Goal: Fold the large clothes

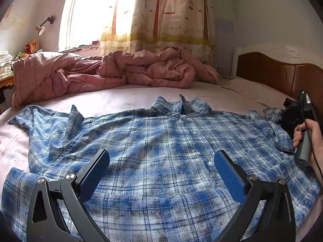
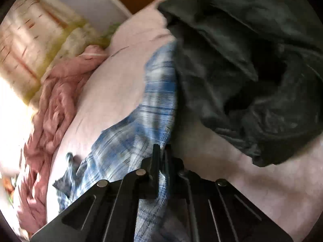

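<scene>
The right wrist view is smeared by motion, so the curtain (image 2: 30, 38) and the pink quilt (image 2: 54, 104) there are only streaks of colour, and the plaid shirt (image 2: 153, 92) runs under the dark garment (image 2: 252, 60), which hides its far part. In the left wrist view the shirt's hem (image 1: 161, 232) is cut off by the bottom edge, and the right tool (image 1: 303, 125) sits at the right edge with its tips out of sight behind its own body and the hand (image 1: 310, 139) holding it. The items on the desk (image 1: 8, 80) at the left edge are too small to make out.
</scene>
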